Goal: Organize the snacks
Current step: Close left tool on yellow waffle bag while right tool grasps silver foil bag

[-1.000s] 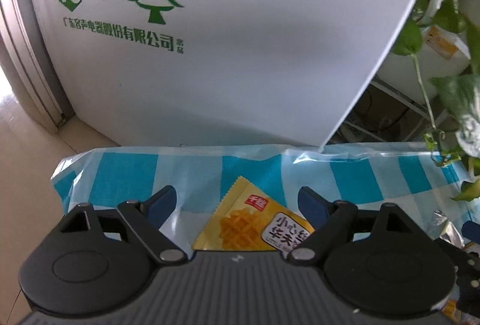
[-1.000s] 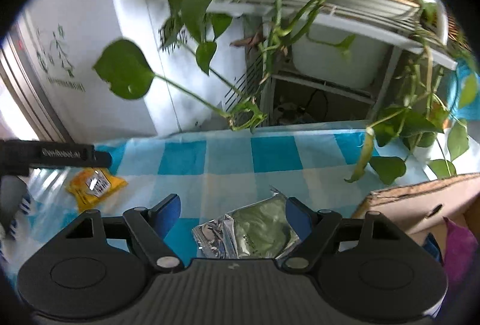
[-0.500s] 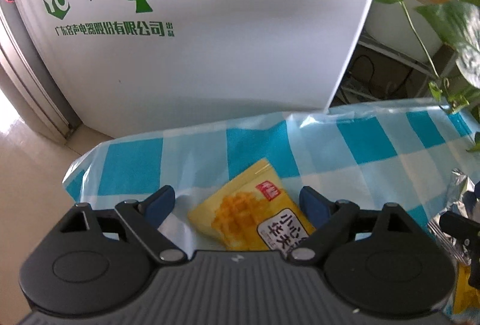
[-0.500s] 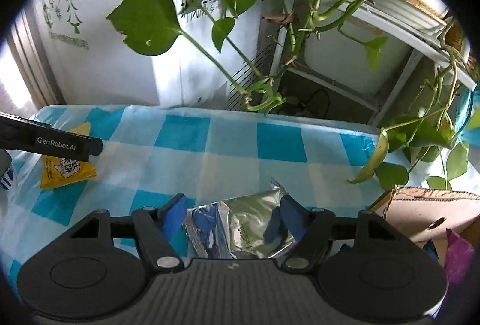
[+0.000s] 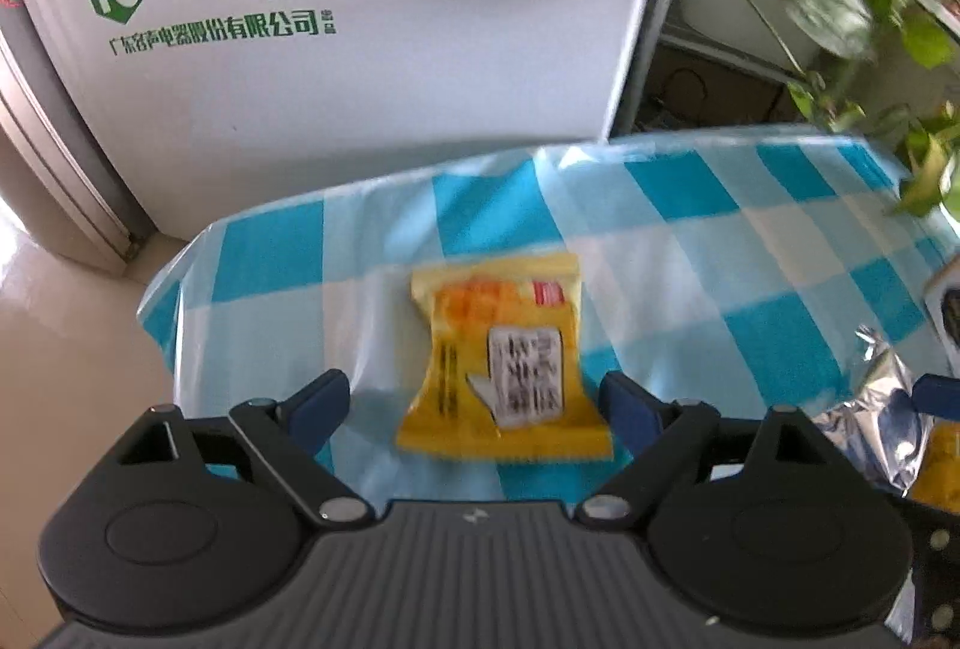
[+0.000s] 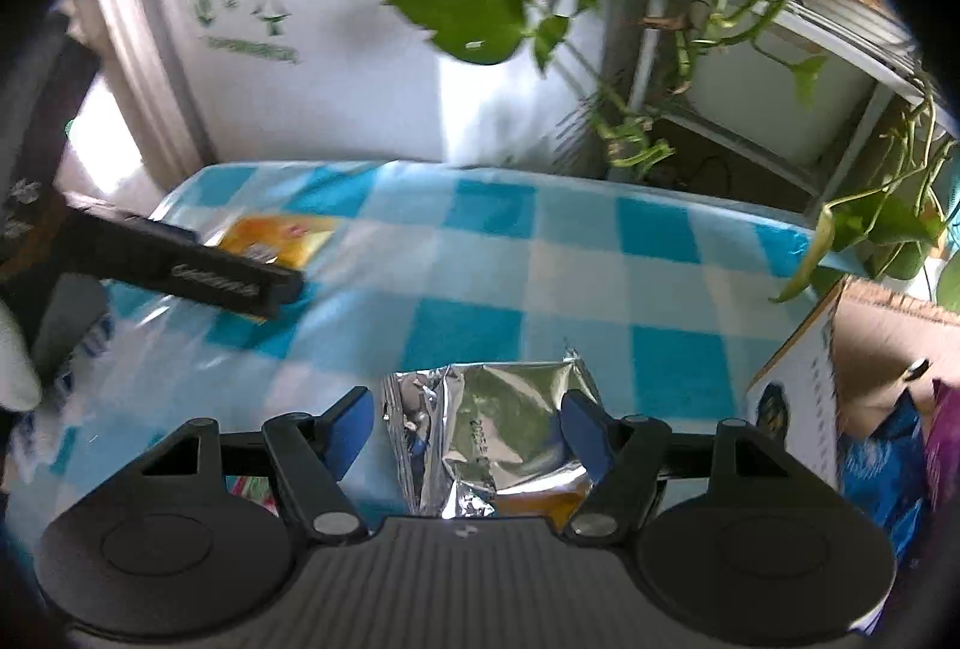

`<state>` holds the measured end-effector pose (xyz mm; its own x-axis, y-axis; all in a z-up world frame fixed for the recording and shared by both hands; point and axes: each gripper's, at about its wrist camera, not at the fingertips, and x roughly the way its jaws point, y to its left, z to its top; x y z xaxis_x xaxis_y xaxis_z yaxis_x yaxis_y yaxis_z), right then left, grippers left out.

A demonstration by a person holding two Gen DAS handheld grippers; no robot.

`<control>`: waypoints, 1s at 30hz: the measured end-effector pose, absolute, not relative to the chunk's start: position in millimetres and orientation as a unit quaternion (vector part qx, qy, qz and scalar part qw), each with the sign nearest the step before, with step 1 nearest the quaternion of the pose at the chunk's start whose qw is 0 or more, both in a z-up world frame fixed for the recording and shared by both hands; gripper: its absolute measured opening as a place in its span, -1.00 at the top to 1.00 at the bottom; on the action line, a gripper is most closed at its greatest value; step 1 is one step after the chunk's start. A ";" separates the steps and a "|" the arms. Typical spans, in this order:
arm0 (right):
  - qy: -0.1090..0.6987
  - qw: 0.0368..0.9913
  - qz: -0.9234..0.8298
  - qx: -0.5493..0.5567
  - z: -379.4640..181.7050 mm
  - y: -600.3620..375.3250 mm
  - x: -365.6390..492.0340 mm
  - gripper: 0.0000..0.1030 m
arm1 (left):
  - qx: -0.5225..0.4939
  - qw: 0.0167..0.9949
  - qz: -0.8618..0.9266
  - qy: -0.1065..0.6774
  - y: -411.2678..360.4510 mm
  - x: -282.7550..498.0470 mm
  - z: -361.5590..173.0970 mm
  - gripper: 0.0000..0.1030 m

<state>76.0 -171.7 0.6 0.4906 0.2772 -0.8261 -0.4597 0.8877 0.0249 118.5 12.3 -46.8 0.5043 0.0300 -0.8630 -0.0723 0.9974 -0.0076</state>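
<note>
On the checked tablecloth (image 5: 690,181), the left gripper (image 5: 474,400) is standing released, its jaws flanking the yellow snack packet (image 5: 504,349) without pressing. Right of that packet, the right gripper (image 6: 465,424) is grasping the silver foil packet (image 6: 498,421) beside the cardboard box (image 6: 798,409).

A lived-in home or small office corner: a blue-checked tablecloth (image 5: 690,241) with a white appliance (image 5: 372,67) at twelve o'clock and trailing pothos plants (image 6: 492,7) at one o'clock.
</note>
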 end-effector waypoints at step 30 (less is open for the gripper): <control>0.535 0.812 0.044 0.229 -14.0 -209.2 90.4 -0.81 | -0.054 0.865 0.006 0.500 29.5 127.0 -37.4 -0.74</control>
